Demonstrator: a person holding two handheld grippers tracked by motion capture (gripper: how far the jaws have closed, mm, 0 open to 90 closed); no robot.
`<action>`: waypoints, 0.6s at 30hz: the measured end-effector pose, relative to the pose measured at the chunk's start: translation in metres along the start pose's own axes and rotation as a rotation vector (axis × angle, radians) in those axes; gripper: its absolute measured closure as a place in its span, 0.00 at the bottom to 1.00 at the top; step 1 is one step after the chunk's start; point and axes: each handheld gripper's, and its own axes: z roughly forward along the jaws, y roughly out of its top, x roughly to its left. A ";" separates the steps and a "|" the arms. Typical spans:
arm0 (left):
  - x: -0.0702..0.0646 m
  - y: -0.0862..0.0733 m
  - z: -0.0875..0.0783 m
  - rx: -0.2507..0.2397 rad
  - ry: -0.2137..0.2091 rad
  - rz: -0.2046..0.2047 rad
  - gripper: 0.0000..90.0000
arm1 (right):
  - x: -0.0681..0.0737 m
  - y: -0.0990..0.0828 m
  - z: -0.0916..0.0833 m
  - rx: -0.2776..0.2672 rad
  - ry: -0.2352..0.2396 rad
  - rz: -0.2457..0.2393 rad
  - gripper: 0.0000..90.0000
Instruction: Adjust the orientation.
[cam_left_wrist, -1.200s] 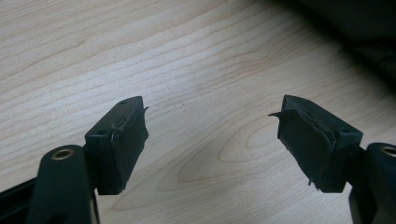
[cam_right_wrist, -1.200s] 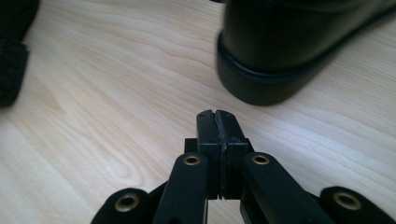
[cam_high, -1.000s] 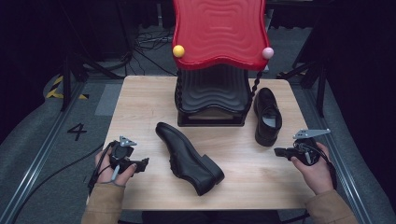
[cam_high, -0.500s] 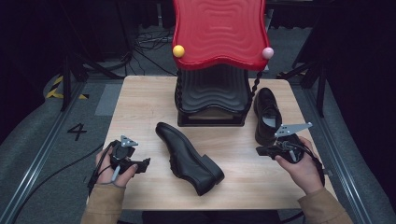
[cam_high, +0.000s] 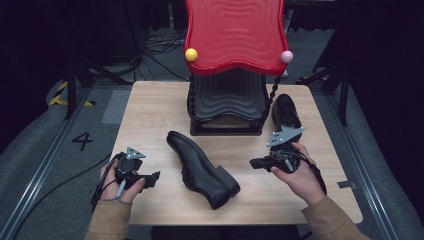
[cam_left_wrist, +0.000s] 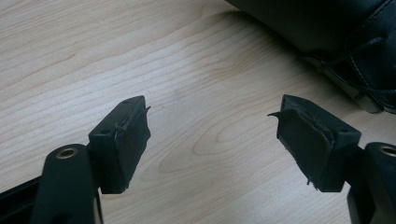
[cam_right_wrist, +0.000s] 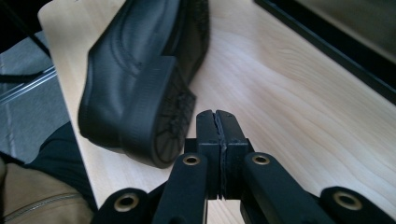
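At the lower left of the high view, the left gripper (cam_high: 150, 177) rests on the wooden counter (cam_high: 150, 115) with its jaws spread apart and nothing between them. At lower right, the right gripper (cam_high: 256, 162) is clenched on nothing, pointing toward a black shoe (cam_high: 200, 167) lying mid-frame. A second shoe (cam_high: 286, 111) stands beside the black-and-red stand (cam_high: 230, 60) in the upper centre.

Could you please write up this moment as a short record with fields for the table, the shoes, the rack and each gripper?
table: wooden table
near shoe: black shoe on its side, mid-table
far shoe: second shoe upright, right of rack
rack: black rack with red top, at the table's far edge
left gripper: jaws open, empty
right gripper: jaws shut, empty, pointing toward the near shoe
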 end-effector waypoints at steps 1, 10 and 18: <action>0.000 0.000 0.000 0.000 0.000 0.000 0.29 | 0.000 0.000 0.000 0.000 0.000 0.000 1.00; -0.002 -0.001 0.001 0.013 -0.002 0.012 0.28 | 0.019 0.012 0.025 0.055 0.052 -0.057 1.00; -0.002 -0.002 0.001 0.010 -0.005 0.002 0.28 | 0.044 0.010 0.046 0.092 0.144 -0.111 1.00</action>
